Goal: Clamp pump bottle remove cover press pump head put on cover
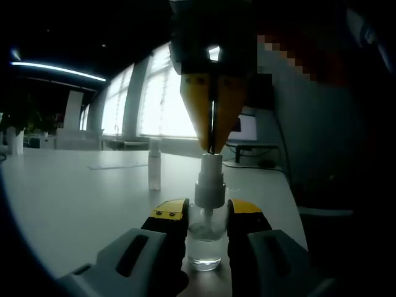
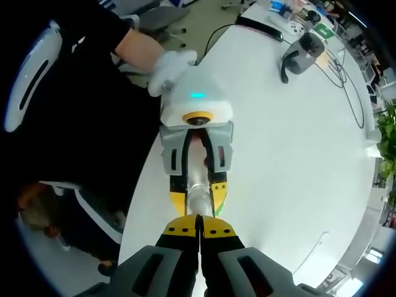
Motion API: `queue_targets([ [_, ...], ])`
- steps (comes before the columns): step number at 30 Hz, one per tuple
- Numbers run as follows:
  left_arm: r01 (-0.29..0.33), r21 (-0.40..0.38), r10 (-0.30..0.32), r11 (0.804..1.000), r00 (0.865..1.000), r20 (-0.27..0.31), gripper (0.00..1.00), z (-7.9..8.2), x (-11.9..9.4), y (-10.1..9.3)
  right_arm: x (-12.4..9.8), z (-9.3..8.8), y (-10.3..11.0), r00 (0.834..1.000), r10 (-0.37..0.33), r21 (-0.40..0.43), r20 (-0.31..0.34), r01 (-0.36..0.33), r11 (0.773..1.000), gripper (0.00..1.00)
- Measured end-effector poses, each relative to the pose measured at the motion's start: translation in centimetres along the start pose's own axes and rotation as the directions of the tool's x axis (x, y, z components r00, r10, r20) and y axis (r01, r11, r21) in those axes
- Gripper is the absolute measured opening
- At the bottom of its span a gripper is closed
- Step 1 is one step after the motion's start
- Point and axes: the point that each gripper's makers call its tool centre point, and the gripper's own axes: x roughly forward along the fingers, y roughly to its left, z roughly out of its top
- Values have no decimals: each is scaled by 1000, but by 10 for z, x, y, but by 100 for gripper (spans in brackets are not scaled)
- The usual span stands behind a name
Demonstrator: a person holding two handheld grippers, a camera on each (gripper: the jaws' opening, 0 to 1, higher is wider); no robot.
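In the left gripper view, the left gripper (image 1: pixel 206 216) has its yellow-tipped jaws closed part-way around the small clear plastic pump bottle (image 1: pixel 206 238), one jaw pressed to each side of the body. The bottle stands upright on the white table (image 1: pixel 74 198) at about 6 o'clock in that view, its white pump head (image 1: pixel 210 179) rising above the jaw tips. From 12 o'clock the right gripper (image 1: pixel 212 145) comes down with its yellow jaws drawn together, leaving only a thin slit between them, the tips resting on the top of the pump head. Well apart, toward 10 o'clock from the bottle, a slim translucent cover (image 1: pixel 154 164) stands upright on the table.

In the right gripper view, the right gripper (image 2: pixel 199 232) shows its jaws pressed together at 6 o'clock, directly above the bottle (image 2: pixel 198 197), which sits between the left gripper's jaws (image 2: pixel 198 185). A gloved hand (image 2: pixel 168 68) holds the left gripper at 11 o'clock.
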Motion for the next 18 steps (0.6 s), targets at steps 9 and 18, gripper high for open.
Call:
queue_targets([
  [9,-1,0,1,1000,1000,0,16,0,0,0,0,0,0,1000,3,0,-1,-3,1000,0],
  [18,-1,0,1,1000,1000,0,16,1,0,-1,0,0,0,1000,4,2,0,-4,1000,0],
])
